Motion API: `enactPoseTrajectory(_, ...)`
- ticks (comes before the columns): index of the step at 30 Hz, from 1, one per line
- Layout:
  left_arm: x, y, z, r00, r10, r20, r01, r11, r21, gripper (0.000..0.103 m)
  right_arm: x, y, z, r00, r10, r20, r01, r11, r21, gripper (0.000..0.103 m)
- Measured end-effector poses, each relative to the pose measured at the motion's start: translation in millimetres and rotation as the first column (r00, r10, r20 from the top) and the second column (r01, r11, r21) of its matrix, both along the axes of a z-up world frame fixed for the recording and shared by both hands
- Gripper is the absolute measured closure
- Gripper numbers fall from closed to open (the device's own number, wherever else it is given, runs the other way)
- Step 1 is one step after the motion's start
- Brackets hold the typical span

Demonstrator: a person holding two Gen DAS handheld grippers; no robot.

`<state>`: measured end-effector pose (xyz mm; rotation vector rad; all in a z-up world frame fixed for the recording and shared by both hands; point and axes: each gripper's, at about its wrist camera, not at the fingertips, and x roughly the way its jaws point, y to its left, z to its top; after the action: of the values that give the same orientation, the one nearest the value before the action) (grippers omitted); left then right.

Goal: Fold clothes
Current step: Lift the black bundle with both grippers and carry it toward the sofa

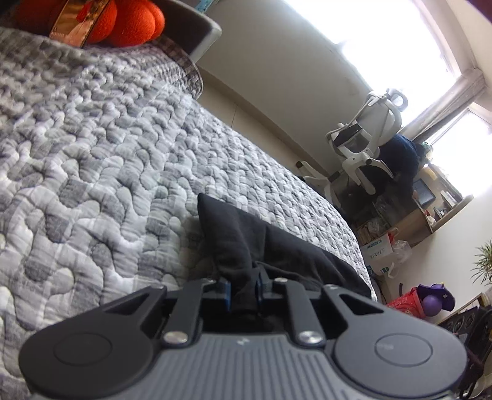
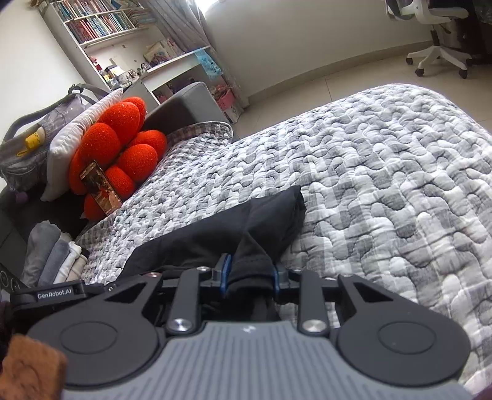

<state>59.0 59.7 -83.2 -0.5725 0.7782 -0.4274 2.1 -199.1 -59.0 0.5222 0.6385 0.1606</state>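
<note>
Black garment lies on the grey quilted bedspread, bunched up. Left gripper clamped on a fold of it; right gripper clamped on another fold. Only right view shows the red flower cushion whole, bookshelf, folded clothes stack. Only left view shows the window, red basket.
</note>
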Motion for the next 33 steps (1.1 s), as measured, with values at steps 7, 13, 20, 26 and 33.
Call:
enactPoseTrajectory(7,-15,-4,31,0.997,0.025,0.075,-0.026,1.000,0.011,0.090,-6,8,20,0.997,0.007,0.070,-0.008,1.000,0.009,0.076)
enactPoseTrajectory(13,-28,6,48,0.988,0.077,0.136,-0.085,0.995,0.057,0.090,-7,20,34,0.993,0.029,0.117,-0.031,0.999,0.013,0.077)
enactPoseTrajectory(20,-36,24,53,0.984,0.142,0.111,-0.150,0.986,0.074,0.090,-1,41,40,0.990,0.071,0.122,-0.070,0.997,-0.015,0.077)
enactPoseTrajectory(26,-39,40,61,0.975,0.192,0.109,-0.204,0.973,0.111,0.090,11,63,47,0.986,0.124,0.113,-0.119,0.991,-0.055,0.077)
enactPoseTrajectory(33,-33,60,80,0.967,0.225,0.120,-0.243,0.958,0.156,0.090,24,84,60,0.976,0.177,0.127,-0.168,0.983,-0.078,0.077)
